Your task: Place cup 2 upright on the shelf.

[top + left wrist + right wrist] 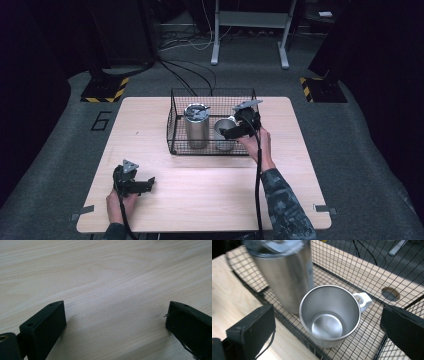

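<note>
Hovering over steel mug (329, 315) in wire basket (175, 125), right gripper (231, 132), jaws released, seemingly untouching; left gripper (146, 184) released above counter (210, 180).

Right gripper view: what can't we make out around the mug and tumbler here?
- Tumbler lid: cut off by the top edge of the right gripper view and blurred; too small in the high view.
- Mug base and outer wall: hidden behind its own rim.
- Mug in the high view: partly hidden by the right gripper.
- Wire basket far corners: cut off by the frame edges.
</note>
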